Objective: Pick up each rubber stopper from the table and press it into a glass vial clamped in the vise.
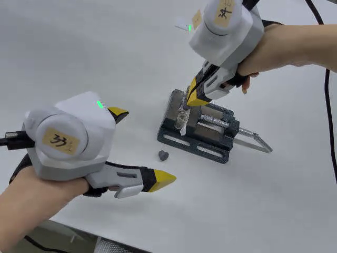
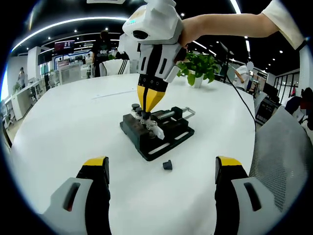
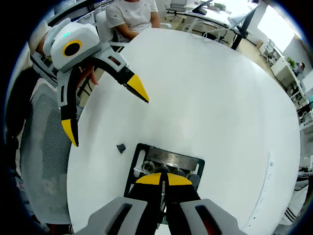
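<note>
rubber stopper: a small, dark grey, tapered plug. it lies loose on the white desk, just below the centre of the head view. it is near the front edge of the vise but not touching it.

vise: black body, with a bare metal screw and handle running out to the right.

glass vials: clear and upright, clamped in a row between the vise jaws. in the right gripper view, one vial shows an open round mouth.

left hand-held gripper: lower left of the head view. its jaws are spread wide and hold nothing, and the loose stopper lies just beyond its yellow tips.

right hand-held gripper: upper right of the head view, pointing down. its yellow tips are drawn together at the top of a vial. it cannot be determined whether a stopper sits between the tips.

markings: a tan label on the left hand-held gripper reads "33" in handwriting. the label on the right hand-held gripper appears to read "34".
</note>
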Available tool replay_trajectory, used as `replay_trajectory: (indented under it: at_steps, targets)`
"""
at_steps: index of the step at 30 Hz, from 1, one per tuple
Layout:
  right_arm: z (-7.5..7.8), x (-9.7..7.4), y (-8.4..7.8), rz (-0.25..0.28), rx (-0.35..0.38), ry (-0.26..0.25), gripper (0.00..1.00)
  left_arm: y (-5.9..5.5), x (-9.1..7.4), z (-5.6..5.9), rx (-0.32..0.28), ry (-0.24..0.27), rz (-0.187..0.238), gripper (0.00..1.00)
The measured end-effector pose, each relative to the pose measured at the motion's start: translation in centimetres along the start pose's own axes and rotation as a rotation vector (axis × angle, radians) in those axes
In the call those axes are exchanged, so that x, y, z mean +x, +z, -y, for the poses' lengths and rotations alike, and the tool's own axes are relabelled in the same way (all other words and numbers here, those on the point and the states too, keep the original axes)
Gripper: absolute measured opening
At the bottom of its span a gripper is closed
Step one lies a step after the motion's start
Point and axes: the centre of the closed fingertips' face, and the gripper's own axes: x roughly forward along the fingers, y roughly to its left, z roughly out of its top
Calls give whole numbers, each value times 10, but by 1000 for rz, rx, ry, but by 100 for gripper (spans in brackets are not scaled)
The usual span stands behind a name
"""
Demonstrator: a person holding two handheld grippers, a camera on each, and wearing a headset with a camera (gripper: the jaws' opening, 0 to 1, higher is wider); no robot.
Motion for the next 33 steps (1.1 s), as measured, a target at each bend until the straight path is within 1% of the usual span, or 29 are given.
replay_trajectory:
  at_steps: [6,8,13,14,15,20,21,25,26,29,33]
  targets:
    - [2,3,-1,-13,-26,1,0,-2,1,0,-1,-4,-6,88]
    - [1,3,-1,-20,-31,0,0,-2,1,1,0,-6,-7,88]
    - [4,5,-1,-39,-32,8,0,-1,4,1,0,-10,-8,88]
    - [5,5,-2,-48,-67,18,0,-1,5,1,-2,-11,-9,88]
    - [5,5,-1,-49,-48,18,0,-2,5,1,-3,-12,-9,88]
    - [5,6,0,-62,-26,54,0,-3,7,2,-8,-17,-14,88]
    - [3,5,-1,-64,-35,58,0,-3,8,2,-8,-18,-15,88]
    - [2,6,-1,-72,-30,65,0,-3,10,0,-9,-19,-18,87]
    - [2,6,-1,-75,-38,74,0,-4,11,-1,-12,-18,-19,87]
    - [4,7,-2,-64,-2,95,0,-4,12,-3,-15,-15,-18,87]
    - [3,8,-2,-72,-12,88,0,-3,15,-2,-24,-13,-17,87]
